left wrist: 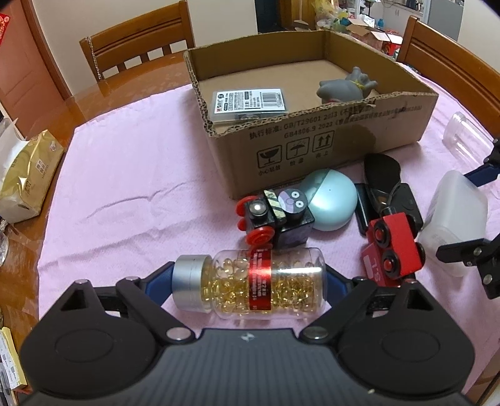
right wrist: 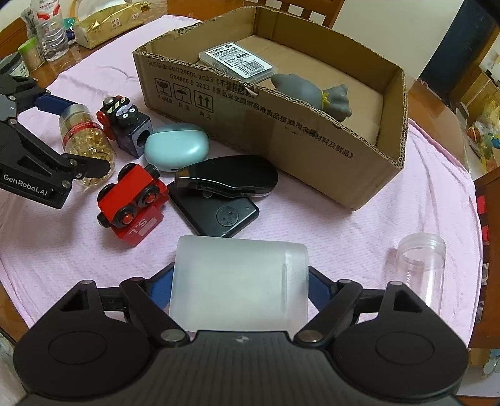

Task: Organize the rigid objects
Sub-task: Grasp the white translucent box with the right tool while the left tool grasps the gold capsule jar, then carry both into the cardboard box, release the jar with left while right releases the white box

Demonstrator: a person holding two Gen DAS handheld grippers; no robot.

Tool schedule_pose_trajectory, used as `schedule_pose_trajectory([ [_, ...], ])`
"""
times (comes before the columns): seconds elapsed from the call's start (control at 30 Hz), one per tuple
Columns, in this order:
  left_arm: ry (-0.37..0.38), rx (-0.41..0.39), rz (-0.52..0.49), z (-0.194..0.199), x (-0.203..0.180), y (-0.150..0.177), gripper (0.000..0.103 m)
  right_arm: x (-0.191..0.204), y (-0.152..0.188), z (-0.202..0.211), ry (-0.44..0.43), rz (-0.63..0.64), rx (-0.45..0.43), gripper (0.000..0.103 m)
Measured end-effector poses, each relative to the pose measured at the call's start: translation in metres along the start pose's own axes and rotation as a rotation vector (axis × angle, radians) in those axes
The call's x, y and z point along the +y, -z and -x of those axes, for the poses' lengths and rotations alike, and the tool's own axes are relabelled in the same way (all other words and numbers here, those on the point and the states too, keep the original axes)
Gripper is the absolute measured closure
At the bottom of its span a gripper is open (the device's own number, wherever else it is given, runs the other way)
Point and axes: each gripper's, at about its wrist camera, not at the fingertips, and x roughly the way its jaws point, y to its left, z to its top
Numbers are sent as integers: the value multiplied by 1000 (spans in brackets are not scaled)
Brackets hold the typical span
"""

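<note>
My left gripper (left wrist: pixel 250 281) is shut on a clear capsule bottle (left wrist: pixel 250 284) with a silver cap, held sideways just above the pink cloth; it also shows in the right wrist view (right wrist: pixel 84 137). My right gripper (right wrist: pixel 240 281) is shut on a frosted white plastic box (right wrist: pixel 237 284), seen at the right edge of the left wrist view (left wrist: pixel 453 218). The cardboard box (left wrist: pixel 312 140) stands behind, holding a grey toy (left wrist: pixel 347 86) and a labelled case (left wrist: pixel 250 101). On the cloth lie a black toy train (left wrist: pixel 275 218), a red toy train (left wrist: pixel 390 250), a teal earbud case (left wrist: pixel 331 203) and black devices (left wrist: pixel 384 184).
A clear empty jar (right wrist: pixel 422 268) lies on the cloth at the right. A gold packet (left wrist: pixel 28 178) sits on the wooden table at the left, with water bottles (right wrist: pixel 50 28) nearby. Wooden chairs (left wrist: pixel 137 40) stand behind the table.
</note>
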Motion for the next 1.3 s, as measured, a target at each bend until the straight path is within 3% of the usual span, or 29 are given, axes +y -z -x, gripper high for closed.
schedule_pose_trajectory([
  [0.17, 28, 26, 7, 9, 4, -2, 11, -2, -1, 4, -11, -2, 7, 16],
  [0.43, 69, 29, -55, 53, 6, -24, 11, -8, -7, 28, -41, 27, -24, 16],
  [0.7, 81, -109, -63, 86, 5, -82, 11, -23, -28, 69, -53, 65, -115, 16],
  [0.83, 82, -167, -38, 81, 2, -114, 11, -36, -42, 84, -38, 58, -168, 16],
  [1.0, 93, -164, 26, 55, -3, -140, 11, -52, -58, 94, -13, 52, -219, 16],
  [1.3, 51, -136, 107, 26, -5, -141, 8, -72, -78, 97, 20, 46, -260, 16],
])
